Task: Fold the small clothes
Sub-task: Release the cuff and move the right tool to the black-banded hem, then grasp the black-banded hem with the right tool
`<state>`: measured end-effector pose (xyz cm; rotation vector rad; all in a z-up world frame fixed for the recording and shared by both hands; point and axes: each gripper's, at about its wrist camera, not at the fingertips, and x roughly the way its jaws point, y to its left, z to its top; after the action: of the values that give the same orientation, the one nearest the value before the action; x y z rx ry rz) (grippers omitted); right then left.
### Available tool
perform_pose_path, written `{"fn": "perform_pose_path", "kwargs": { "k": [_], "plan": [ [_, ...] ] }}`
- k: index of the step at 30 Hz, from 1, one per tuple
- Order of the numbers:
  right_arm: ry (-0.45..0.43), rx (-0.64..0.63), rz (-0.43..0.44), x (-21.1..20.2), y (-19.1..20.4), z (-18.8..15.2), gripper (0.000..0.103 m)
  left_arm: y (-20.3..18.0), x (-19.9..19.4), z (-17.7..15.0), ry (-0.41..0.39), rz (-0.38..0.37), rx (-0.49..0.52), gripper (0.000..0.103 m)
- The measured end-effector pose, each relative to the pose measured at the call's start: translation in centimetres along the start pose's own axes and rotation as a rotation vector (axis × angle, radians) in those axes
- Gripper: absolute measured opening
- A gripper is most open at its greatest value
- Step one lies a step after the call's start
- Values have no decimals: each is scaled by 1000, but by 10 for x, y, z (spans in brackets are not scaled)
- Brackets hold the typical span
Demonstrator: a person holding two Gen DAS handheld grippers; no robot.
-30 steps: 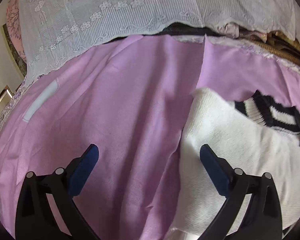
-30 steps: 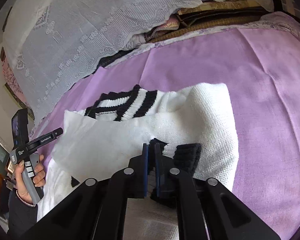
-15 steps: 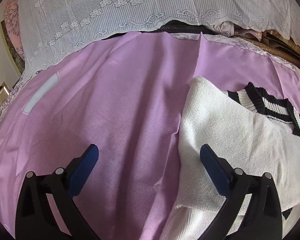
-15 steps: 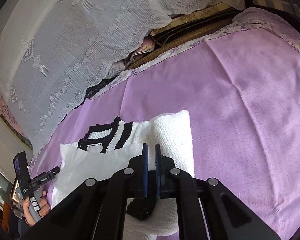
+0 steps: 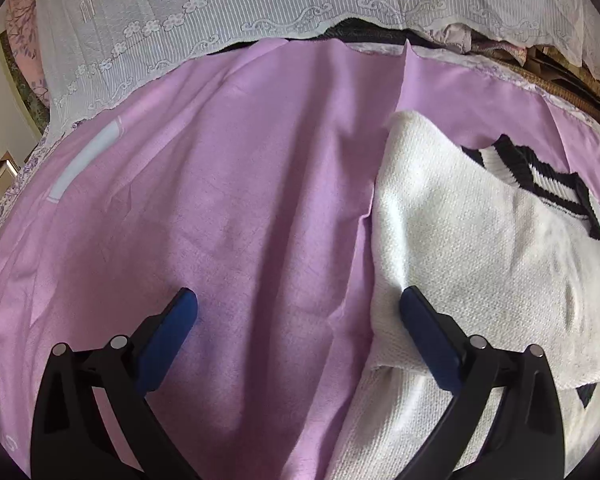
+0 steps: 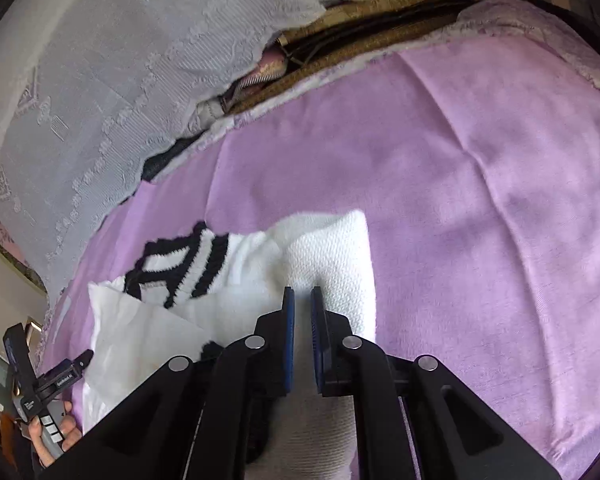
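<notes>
Nearest in the left wrist view, the left gripper (image 5: 296, 304) has its blue-padded fingers spread wide and holds nothing; one finger hangs over the purple sheet (image 5: 240, 200), the other over the near edge of the sweater (image 5: 459, 248). In the right wrist view, the right gripper (image 6: 302, 300) has its fingers drawn close, with a narrow slit between the pads; whether any knit is caught in that slit cannot be told, though the white cloth lies directly under and ahead of the tips.

The sweater (image 6: 327, 252) is a white, nubbly knit with a black-and-white striped ribbed collar (image 6: 184, 268). It lies partly folded on the sheet: one white flap is turned over the body, and a dark ribbed cuff (image 6: 212, 350) peeks out just beside the right gripper. Its long axis runs from the grippers away toward the collar, which points to the far side of the bed.

At the lower left edge of the right wrist view, a hand (image 6: 56, 436) grips the handle of the other tool.

Farthest back, a white lace cover (image 5: 260, 12) drapes over piled bedding along the far edge of the sheet.
</notes>
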<state>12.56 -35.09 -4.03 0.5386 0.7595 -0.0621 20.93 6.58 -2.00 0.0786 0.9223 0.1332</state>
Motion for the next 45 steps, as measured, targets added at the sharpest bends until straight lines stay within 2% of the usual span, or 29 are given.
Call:
{"fn": "perform_pose_path", "kwargs": {
  "k": [4, 8, 9, 11, 17, 24, 30, 34, 40, 45],
  "plan": [
    [-51, 27, 31, -28, 3, -5, 13, 9, -13, -7, -8, -37, -26, 98],
    [-40, -31, 75, -56, 12, -31, 15, 20, -33, -27, -12, -86, -33, 98],
    [-33, -34, 84, -63, 13, -40, 17, 22, -38, -34, -8, -92, -27, 98],
    [-18, -37, 104, -77, 12, -60, 29, 26, -47, -51, 2, -107, -15, 98],
    [56, -36, 196, -113, 7, -116, 35, 30, -82, -115, 9, -181, 77, 98],
    [119, 51, 306, -141, -17, -161, 37, 39, -118, -177, 19, -341, 169, 98],
    [177, -24, 350, -172, -14, -196, 37, 61, -139, -210, 35, -476, 165, 98],
    [213, -30, 388, -192, -13, -217, 37, 71, -153, -232, 57, -601, 139, 98],
    [248, -23, 433, -199, -2, -233, 39, 58, -153, -239, 101, -731, 108, 98],
    [243, -3, 443, -199, 4, -236, 39, 57, -156, -239, 92, -844, 57, 98]
  ]
}}
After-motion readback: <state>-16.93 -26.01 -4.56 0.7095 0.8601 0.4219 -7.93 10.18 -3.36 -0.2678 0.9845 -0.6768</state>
